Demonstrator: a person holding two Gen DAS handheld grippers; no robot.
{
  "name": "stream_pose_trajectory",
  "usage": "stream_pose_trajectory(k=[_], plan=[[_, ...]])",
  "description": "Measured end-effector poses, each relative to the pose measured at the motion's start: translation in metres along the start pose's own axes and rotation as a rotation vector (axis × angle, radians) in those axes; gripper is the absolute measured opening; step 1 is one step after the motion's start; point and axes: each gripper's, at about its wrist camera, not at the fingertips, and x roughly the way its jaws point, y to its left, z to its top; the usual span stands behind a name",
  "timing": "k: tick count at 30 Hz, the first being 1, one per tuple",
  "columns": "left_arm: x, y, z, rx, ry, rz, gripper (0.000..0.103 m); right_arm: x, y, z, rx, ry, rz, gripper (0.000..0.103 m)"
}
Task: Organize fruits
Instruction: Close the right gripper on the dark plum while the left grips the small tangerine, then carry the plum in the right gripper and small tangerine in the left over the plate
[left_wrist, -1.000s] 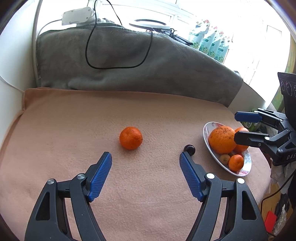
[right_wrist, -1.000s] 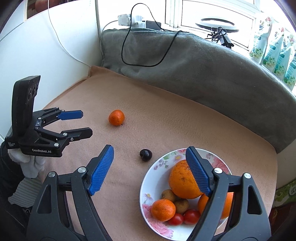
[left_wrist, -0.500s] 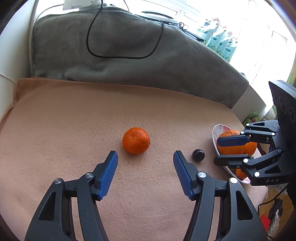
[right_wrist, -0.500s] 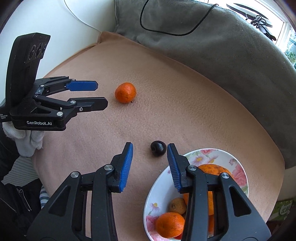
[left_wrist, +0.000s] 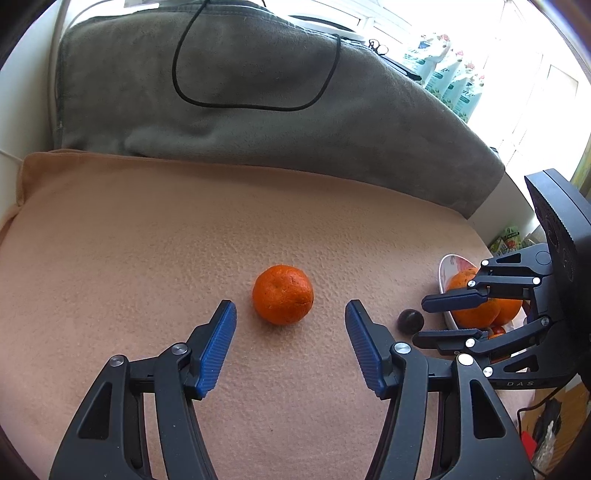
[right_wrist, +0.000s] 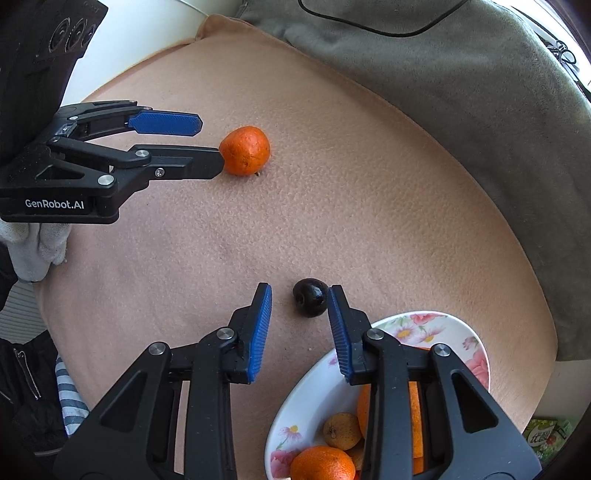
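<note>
- Left tool (left_wrist: 290, 317) points down at the peach blanket (left_wrist: 147, 258), lower middle of its own view; its blue pads stand apart, released, nothing pressed between them.
- A mandarin (left_wrist: 283, 294) lies on the blanket just beyond the tips, centred on the gap, untouched in this view.
- Right tool (right_wrist: 300, 302) tilts steeply down, lower middle of its own view; its jaws are closing, with a dark plum (right_wrist: 310, 297) just past the tips, the right pad (right_wrist: 338, 325) close beside it, the left pad clear of it.
- A flowered plate (right_wrist: 461, 332) sits at the lower right of the right view, just beside the plum, with oranges and small brown fruit partly hidden behind the tool's arm.
- A grey blanket (left_wrist: 258, 122) with a black cable (left_wrist: 255, 107) looped on it rises behind the blanket.
- Only the right view shows the left tool (right_wrist: 207, 144) from the side, its lower finger overlapping the mandarin (right_wrist: 244, 150), and a white-gloved hand (right_wrist: 35, 247) at the left edge.
- The left view shows the right tool (left_wrist: 417, 321) side-on at the right edge, the plum (left_wrist: 410, 321) at its tips.
</note>
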Motion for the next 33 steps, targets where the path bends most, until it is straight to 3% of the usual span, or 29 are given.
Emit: stream_pose_trajectory(k=[20, 26, 33], plan=[[0.02, 0.006, 0.003, -0.016, 0.037, 0.004, 0.054, 0.024, 0.007, 0.024, -0.053, 0.062, -0.06, 0.026], [0.025, 0.005, 0.002, -0.013, 0.049, 0.012, 0.042, 0.028, 0.011, 0.029, -0.058, 0.071, -0.076, 0.025], [0.025, 0.003, 0.001, -0.004, 0.042, 0.016, 0.04, 0.031, 0.021, 0.027, -0.05, 0.061, -0.082, 0.024]])
